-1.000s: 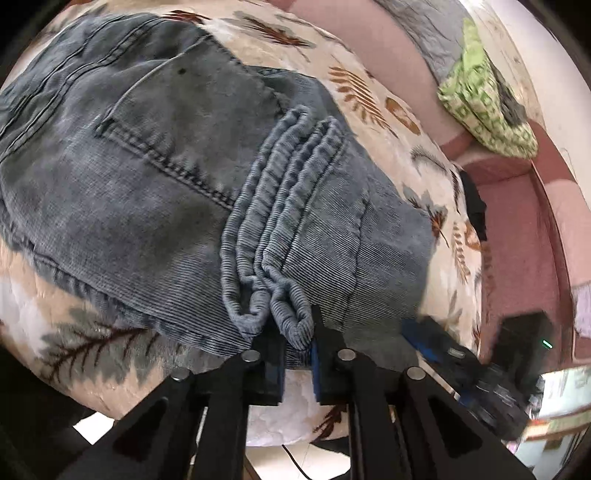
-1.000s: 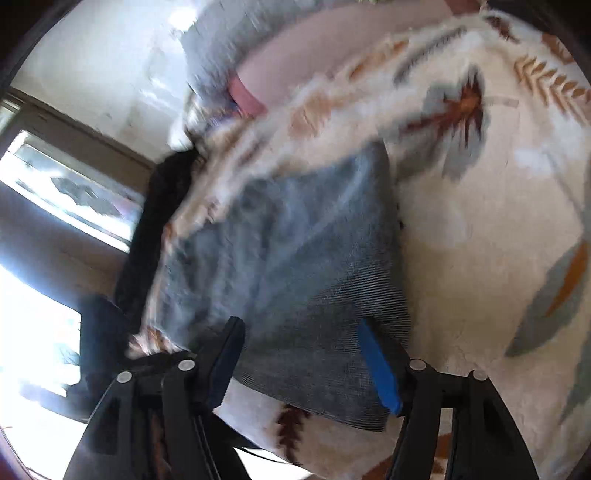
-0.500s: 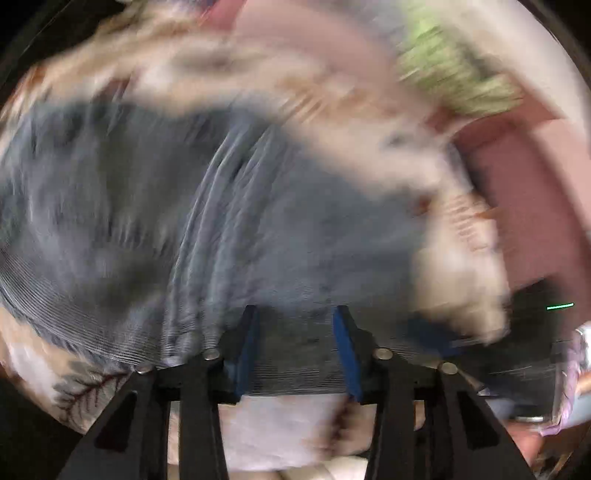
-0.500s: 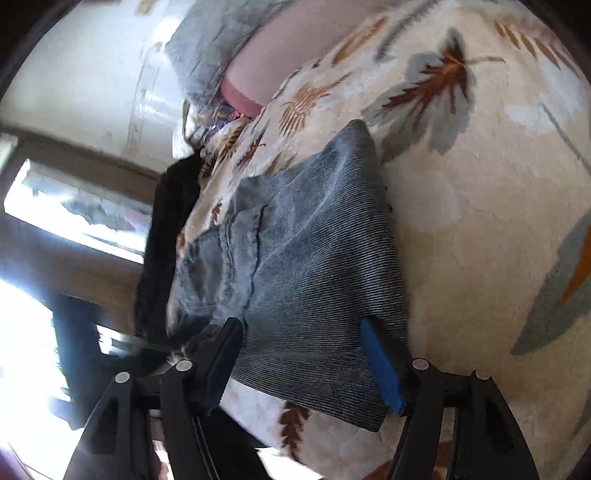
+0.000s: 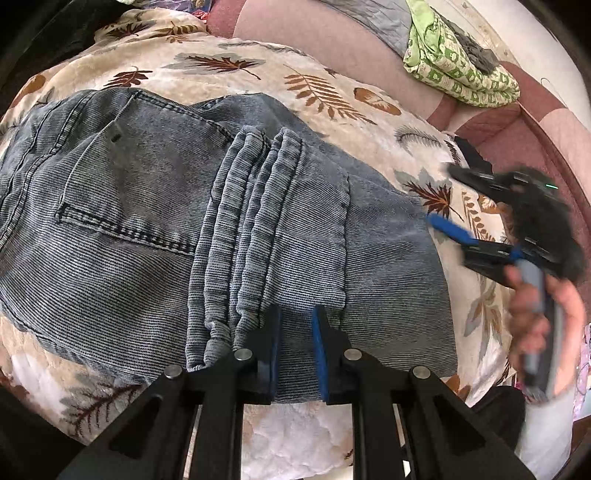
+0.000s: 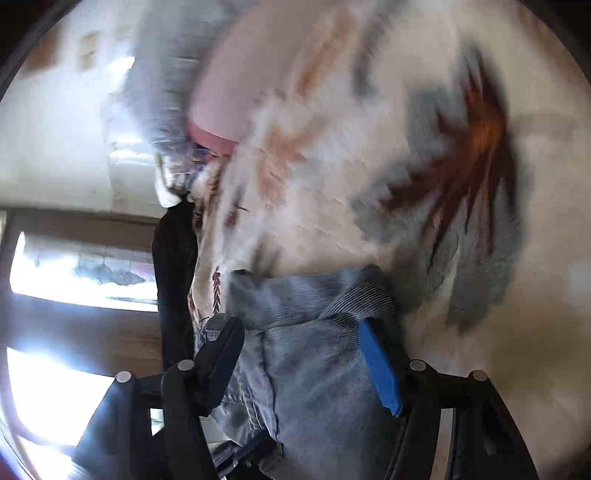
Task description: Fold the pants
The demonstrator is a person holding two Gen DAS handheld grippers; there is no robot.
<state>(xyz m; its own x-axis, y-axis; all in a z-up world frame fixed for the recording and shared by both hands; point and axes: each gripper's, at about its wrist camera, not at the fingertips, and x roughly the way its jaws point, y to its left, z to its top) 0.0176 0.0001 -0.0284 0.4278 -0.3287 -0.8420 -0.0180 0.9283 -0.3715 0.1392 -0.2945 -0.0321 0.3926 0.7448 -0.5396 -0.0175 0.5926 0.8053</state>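
Grey-blue corduroy pants [image 5: 155,229] lie folded on a leaf-print blanket [image 5: 229,70], the elastic cuffs [image 5: 240,236] stacked across the middle. My left gripper [image 5: 295,332] is open with a narrow gap, its fingers empty just above the near edge of the pants. My right gripper [image 5: 461,206] shows in the left wrist view at the pants' right edge, open and held by a hand. In the blurred right wrist view, my right gripper [image 6: 299,347] is wide open over a fold of the pants [image 6: 314,369], gripping nothing.
A green patterned cloth [image 5: 458,70] and a grey quilt [image 5: 373,18] lie on the pink sofa back [image 5: 332,44]. A black garment [image 6: 173,280] hangs at the blanket's edge. A bright window [image 6: 74,273] is at the left in the right wrist view.
My left gripper let go of the cuffs, opened and shifted right along the near edge. My right gripper stayed open and swung fast, so its view is blurred.
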